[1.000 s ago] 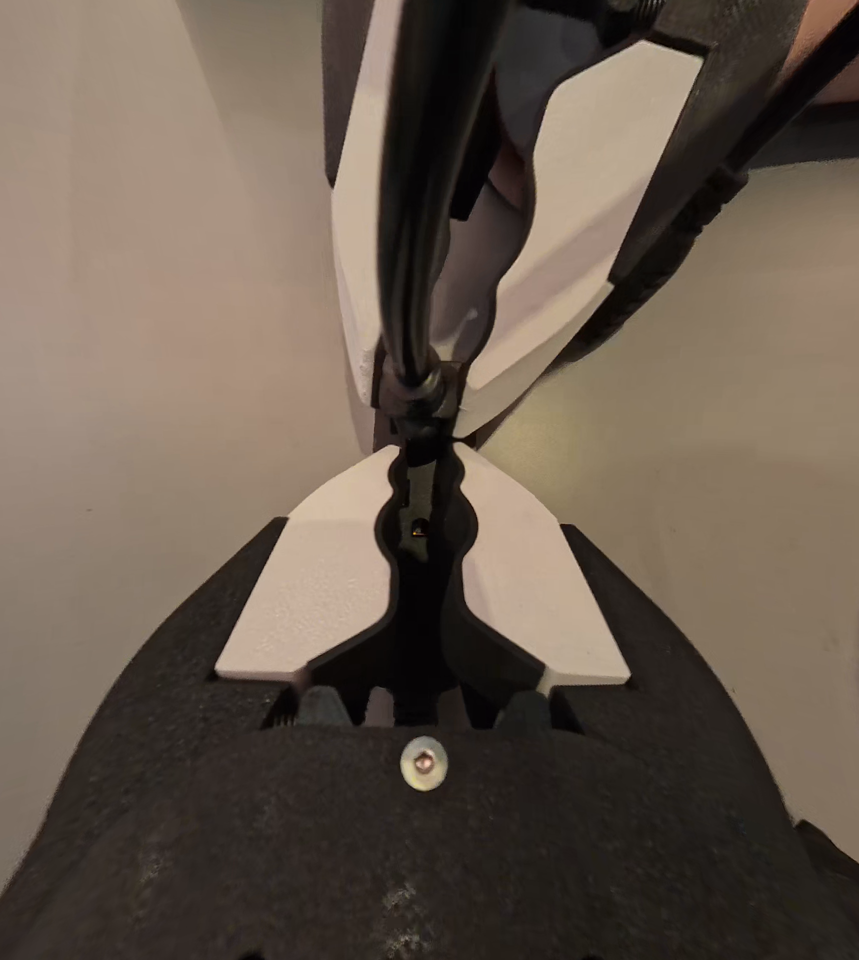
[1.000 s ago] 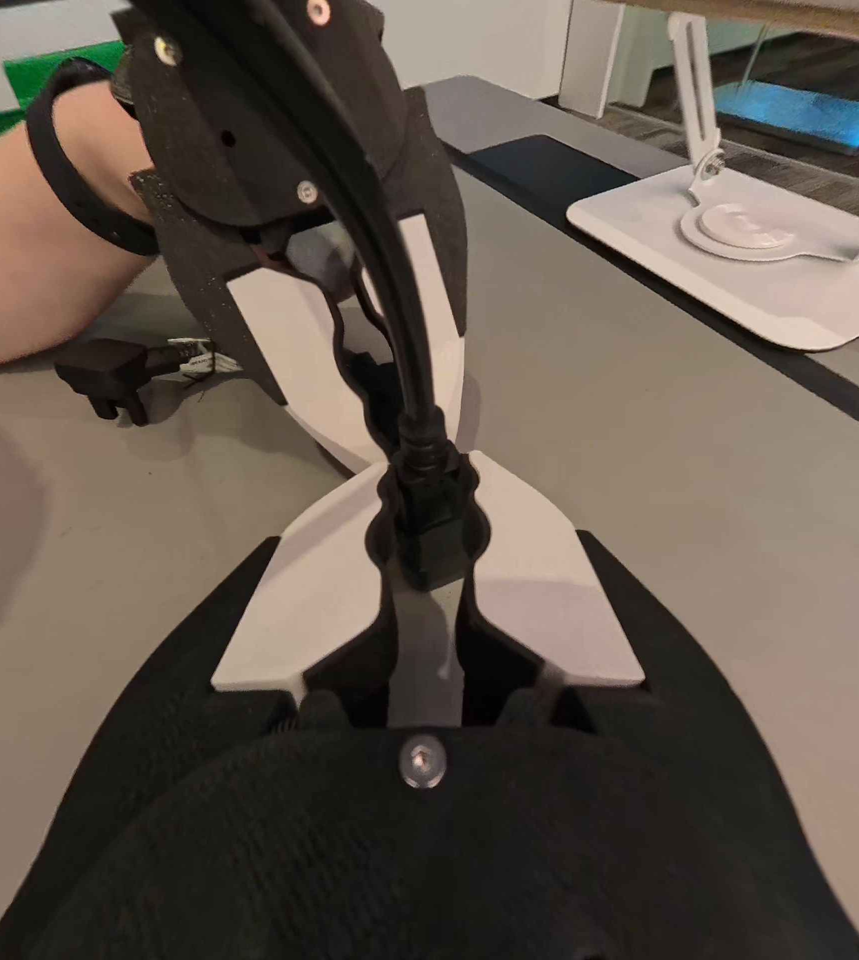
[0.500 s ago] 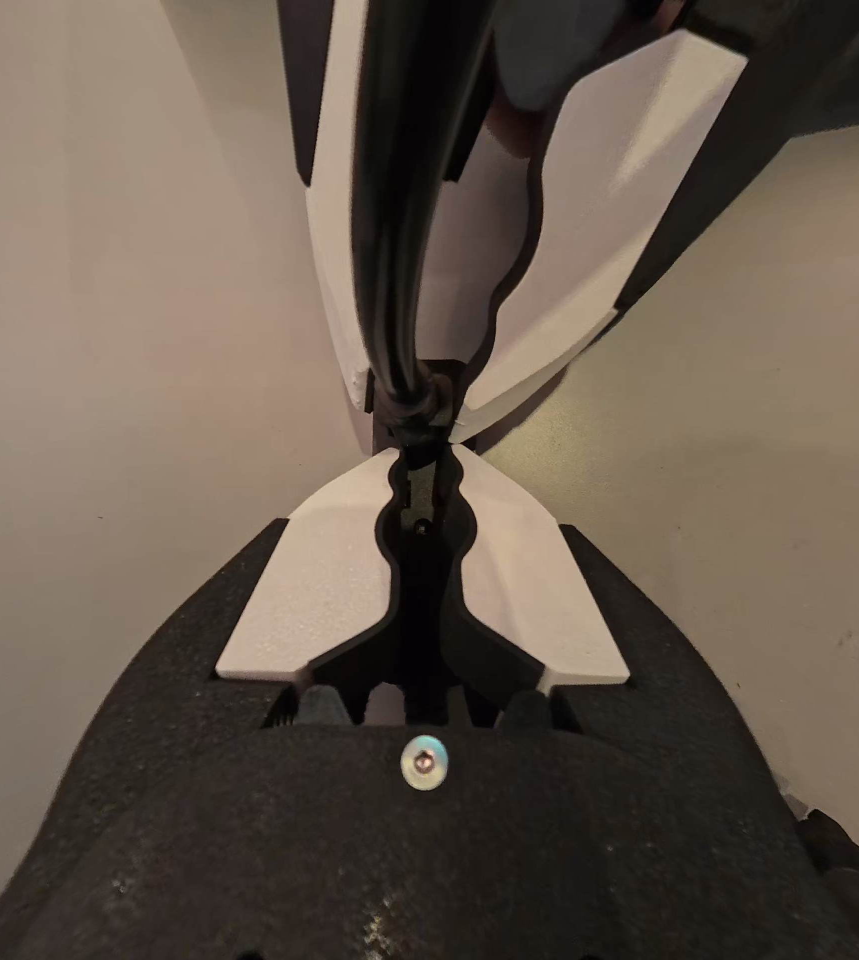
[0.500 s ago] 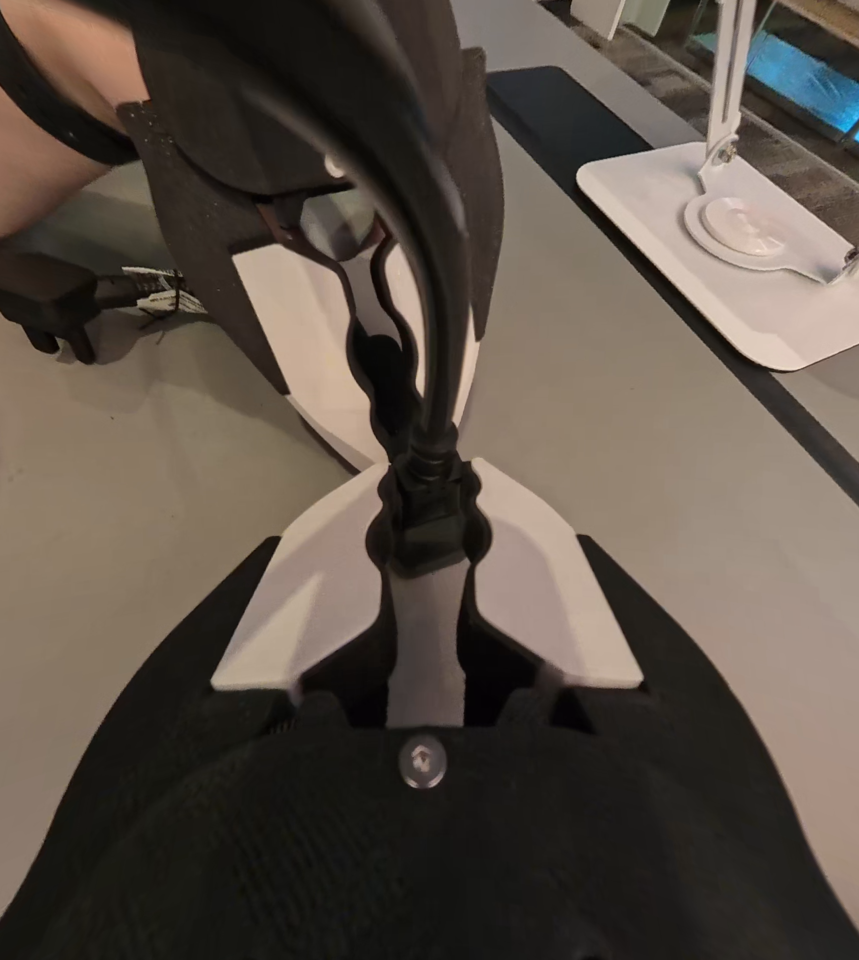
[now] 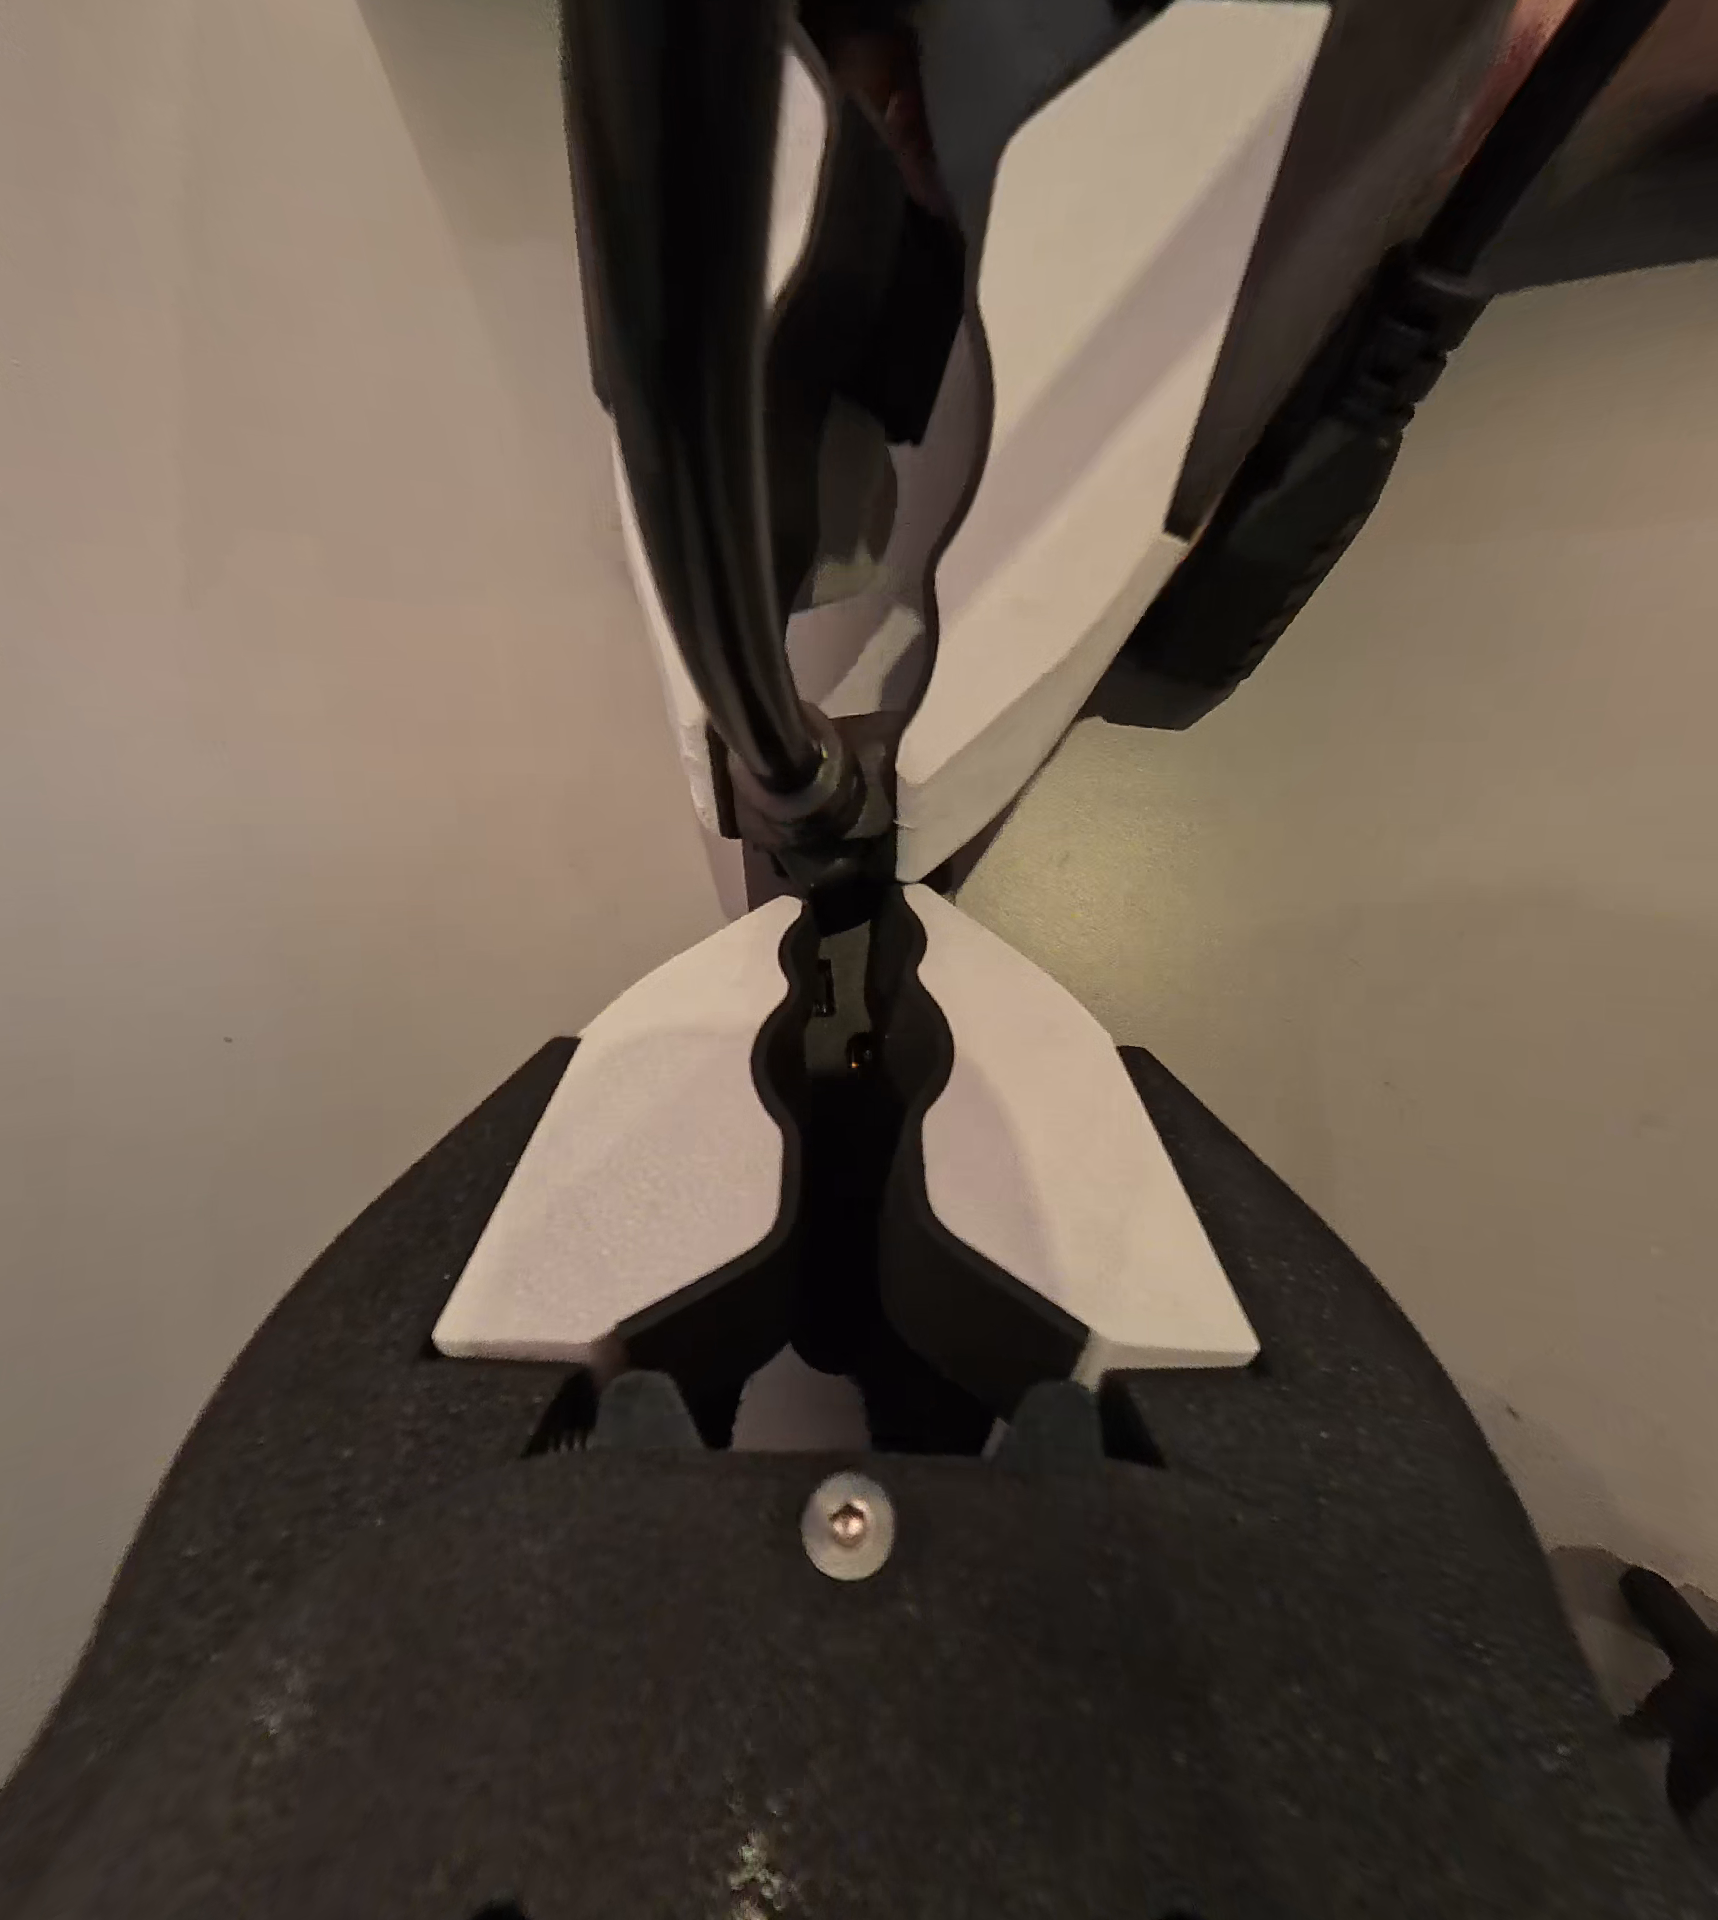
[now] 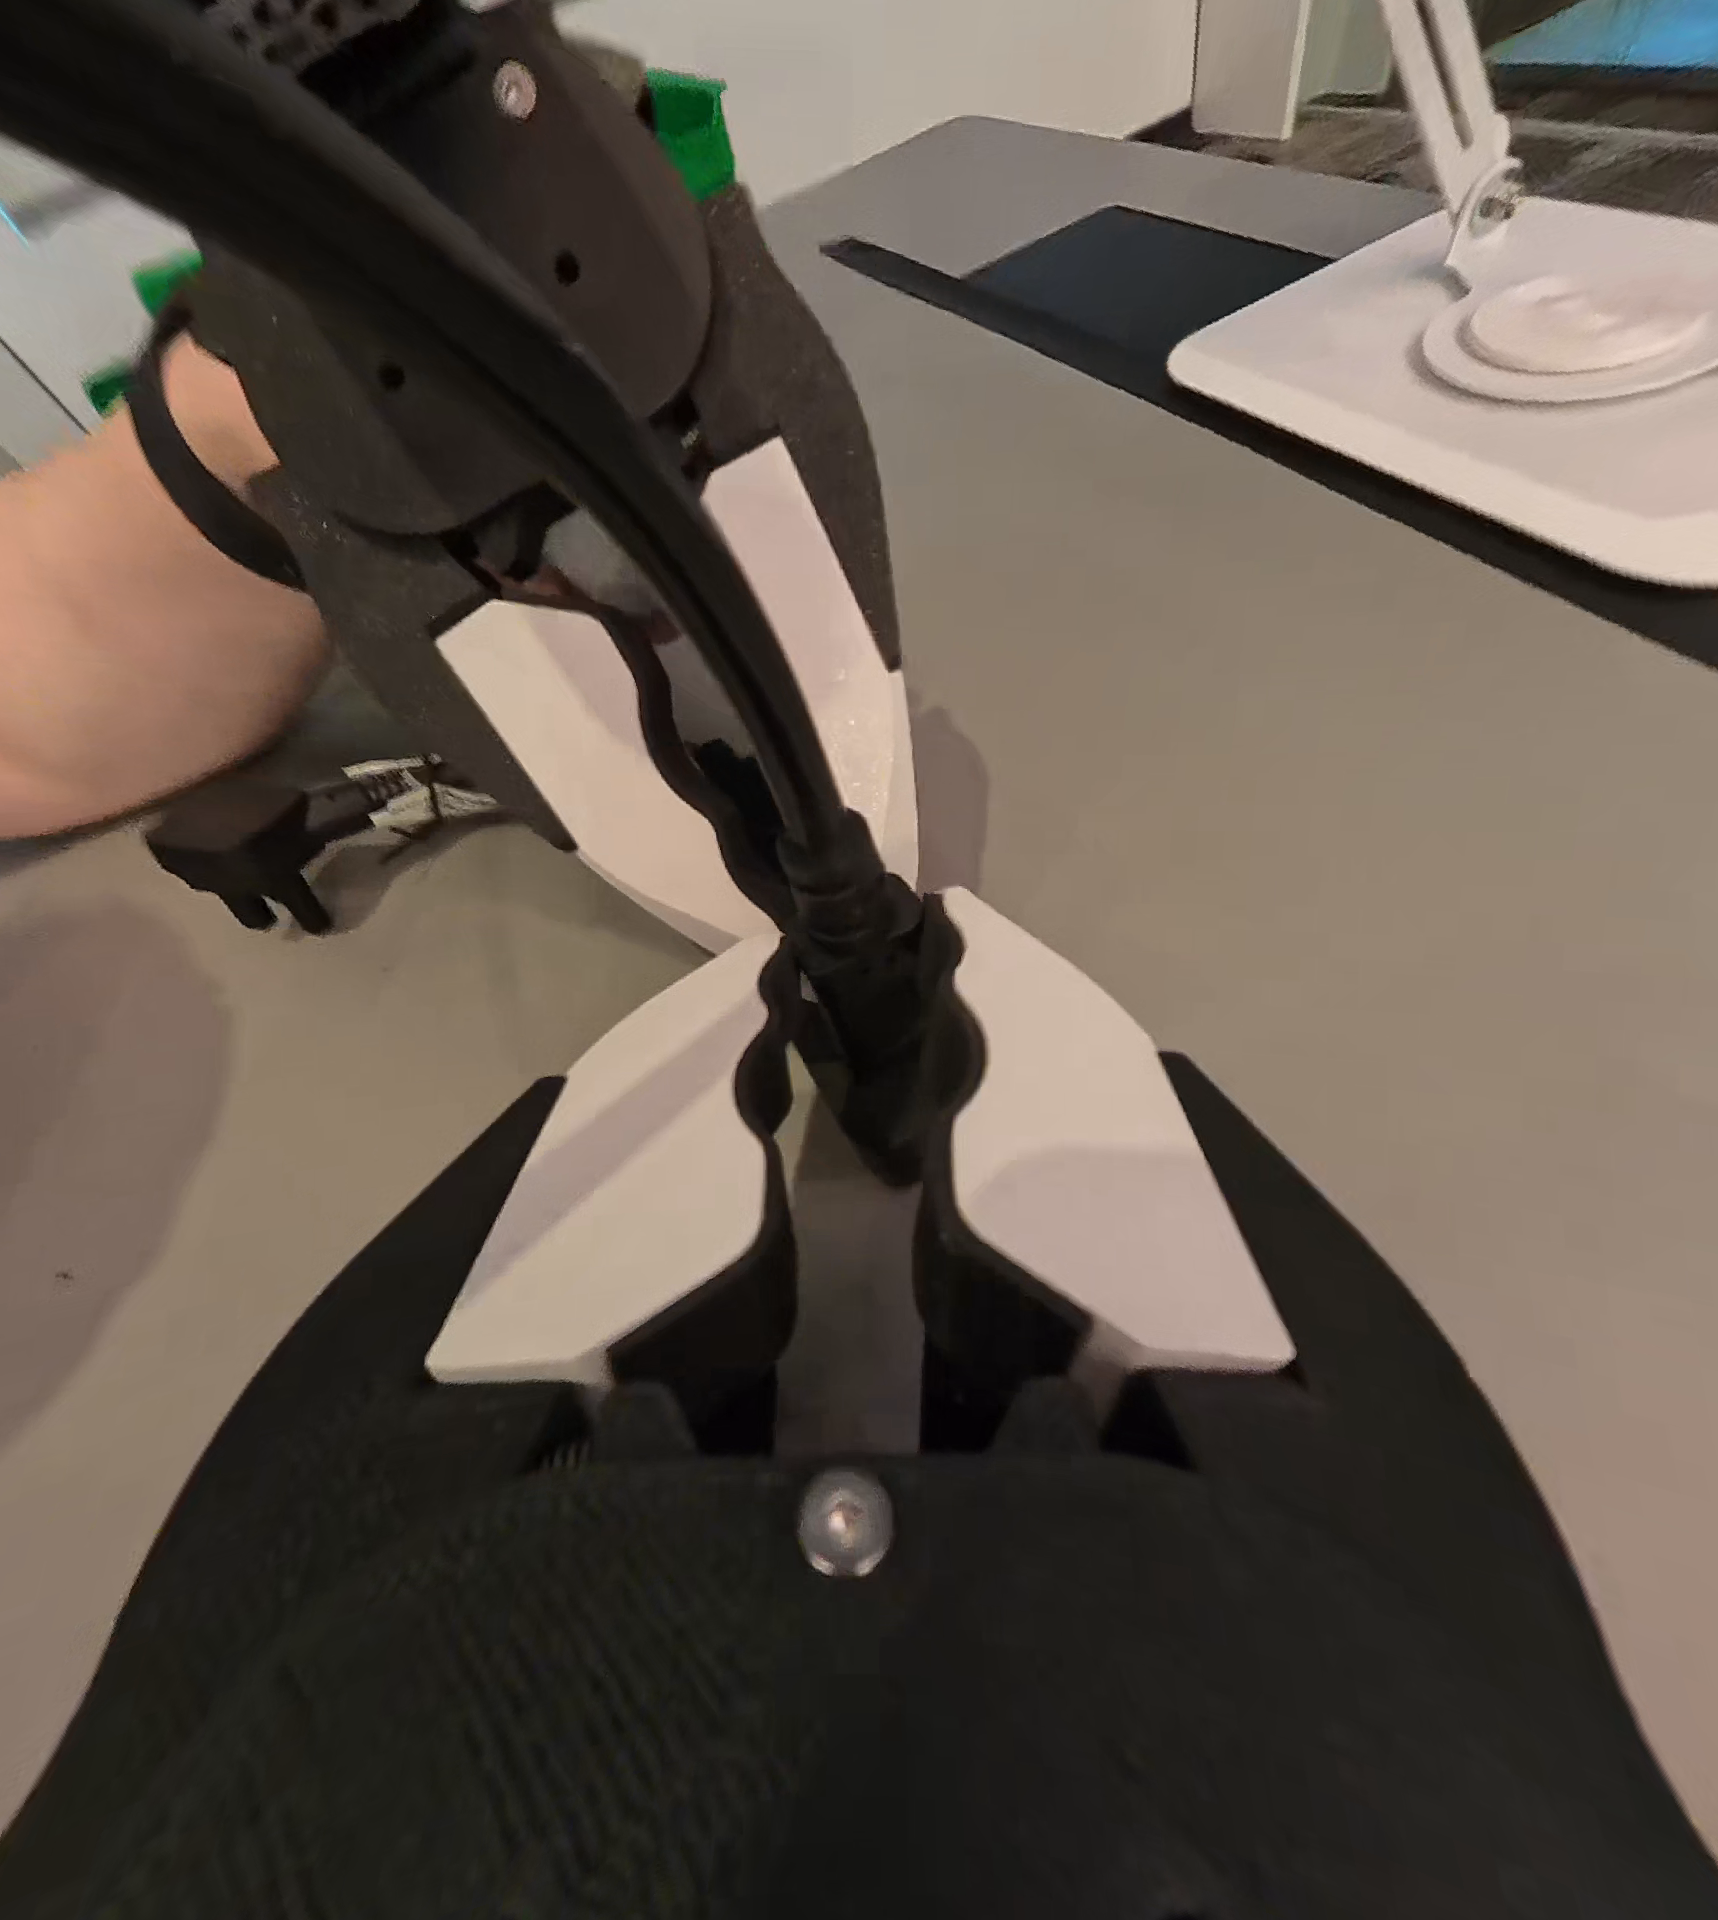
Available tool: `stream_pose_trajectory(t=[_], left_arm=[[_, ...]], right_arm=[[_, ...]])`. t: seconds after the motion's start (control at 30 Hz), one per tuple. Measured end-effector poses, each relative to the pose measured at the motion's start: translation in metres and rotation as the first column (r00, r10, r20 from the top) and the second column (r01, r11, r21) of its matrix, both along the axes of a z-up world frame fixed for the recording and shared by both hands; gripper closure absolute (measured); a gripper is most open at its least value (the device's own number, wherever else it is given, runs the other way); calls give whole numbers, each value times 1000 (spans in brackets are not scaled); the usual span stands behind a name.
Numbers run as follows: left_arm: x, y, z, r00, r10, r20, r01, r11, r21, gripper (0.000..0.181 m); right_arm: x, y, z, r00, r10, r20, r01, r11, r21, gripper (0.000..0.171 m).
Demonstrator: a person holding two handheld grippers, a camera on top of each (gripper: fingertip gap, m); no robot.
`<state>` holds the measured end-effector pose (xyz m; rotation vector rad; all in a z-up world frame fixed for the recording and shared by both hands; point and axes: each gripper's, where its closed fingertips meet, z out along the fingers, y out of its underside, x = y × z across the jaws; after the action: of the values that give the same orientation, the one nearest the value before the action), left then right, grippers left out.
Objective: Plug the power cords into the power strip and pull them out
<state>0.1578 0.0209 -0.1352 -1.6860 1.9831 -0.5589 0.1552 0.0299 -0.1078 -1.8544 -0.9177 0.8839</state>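
My right gripper (image 6: 855,935) is shut on a black plug (image 6: 865,1049), which sits tilted between the white pads. Its thick black cord (image 6: 522,343) arcs up and to the left. My left gripper (image 5: 850,904) is shut on a dark connector (image 5: 839,997) that is mostly hidden between its pads. The two grippers meet tip to tip just above the grey table (image 6: 1354,935). The right gripper (image 5: 813,821) and the cord (image 5: 699,416) also show in the left wrist view. The left gripper (image 6: 813,894), held by a hand (image 6: 86,665), also shows in the right wrist view. No power strip is in view.
Another black plug (image 6: 231,862) with a tagged cord lies on the table at the left, behind the left gripper. A second black plug (image 5: 1291,520) hangs beside the right gripper. A white stand base (image 6: 1520,416) sits at the far right, beyond a dark strip (image 6: 1457,540). My left and right fingertips are right by each other.
The right wrist view has swung and tilted. The plug now leans left in the right gripper's jaws instead of sitting straight. The grippers stay tip to tip and both stay shut.
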Motion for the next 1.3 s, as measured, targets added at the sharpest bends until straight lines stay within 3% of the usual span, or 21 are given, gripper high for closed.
stream_pose_trajectory(t=[0.23,0.4,0.6,0.7,0.87,0.93,1.0,1.13,1.2,1.3], left_arm=[[-3,2,0,1000,-3,-2,3,1000,-10,170],[-1,3,0,999,1,36,0,1000,-13,169],[-7,9,0,1000,16,22,-16,1000,-15,180],[-5,6,0,999,-2,35,3,1000,-24,181],[-5,4,1,999,31,-8,-31,998,-58,173],[-6,-7,1,1000,-2,-31,-1,994,-112,150],[-6,-10,2,999,-4,-45,-3,990,-141,146],[-6,-2,1,999,-1,-38,-2,996,-85,160],[-4,6,1,998,30,-49,-32,999,-27,153],[-1,2,0,999,23,-38,-23,1000,-14,164]], right_arm=[[-3,3,-1,980,1,198,-22,994,106,150],[0,3,0,998,-3,-64,0,999,-45,149],[10,6,2,991,-56,-123,45,995,-92,149],[6,3,0,999,-31,-33,31,999,11,149],[6,5,-1,1000,-26,-3,26,999,40,148],[6,4,-2,1000,-28,3,28,998,48,148],[6,4,-2,999,-32,9,31,998,56,148],[6,5,-2,999,-37,12,37,997,61,147],[6,5,-2,999,-39,19,38,997,69,147],[5,5,-2,999,-41,24,39,997,72,147]])
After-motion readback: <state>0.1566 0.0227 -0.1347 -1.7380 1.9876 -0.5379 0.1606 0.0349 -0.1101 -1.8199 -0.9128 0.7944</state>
